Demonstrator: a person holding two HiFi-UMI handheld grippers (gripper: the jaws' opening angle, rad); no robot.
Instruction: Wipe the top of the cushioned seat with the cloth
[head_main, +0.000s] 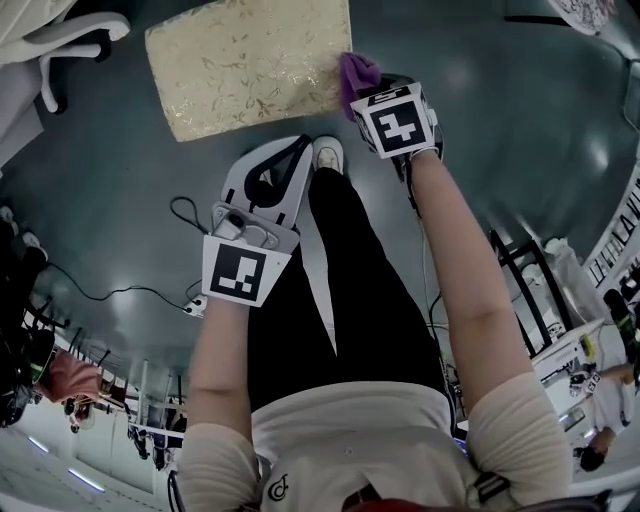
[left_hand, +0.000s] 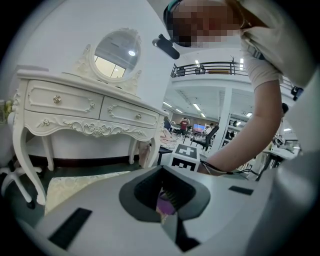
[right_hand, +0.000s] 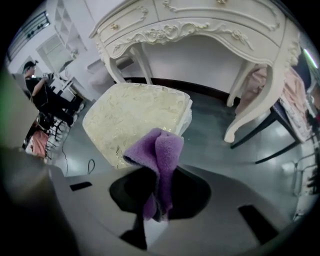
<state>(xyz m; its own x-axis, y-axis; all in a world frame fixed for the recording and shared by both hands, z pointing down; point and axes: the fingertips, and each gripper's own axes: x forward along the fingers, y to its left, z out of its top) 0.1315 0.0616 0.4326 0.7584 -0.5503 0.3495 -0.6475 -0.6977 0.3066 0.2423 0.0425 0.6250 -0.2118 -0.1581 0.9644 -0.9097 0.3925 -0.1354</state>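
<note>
Head view has the cushioned seat (head_main: 250, 65) at 12 o'clock, a squarish pad covered in cream fabric woven with a shiny leaf pattern. It sits above a glossy grey-green floor (head_main: 500, 150). My right gripper (head_main: 368, 88) reaches up from 5 o'clock to the seat's 4 o'clock corner. Its jaws are clamped on a purple cloth (head_main: 357, 70), soft and fleecy, bunched into a thick fold. The fold overlaps the seat's edge at that corner, but I cannot tell whether it touches the fabric.

Right gripper view shows the cloth (right_hand: 160, 150) rising out of the jaws in a rounded hump. The seat (right_hand: 135, 117) lies just beyond it toward 11 o'clock, its top flat and its edges puffed. Behind the seat stands a white dressing table (right_hand: 200, 30) with carved scrollwork, curved legs and shut drawers.

My left gripper (head_main: 297, 150) hangs lower, at 7 o'clock of the right one, above a white shoe (head_main: 327, 153). Its jaws look drawn together. In the left gripper view a small purple patch shows in the jaw opening beside a ridged pad, and I cannot tell what it is. That view also has the seat (left_hand: 75, 182) at 8 o'clock and the dressing table's oval mirror (left_hand: 117, 50) at 11 o'clock.
</note>
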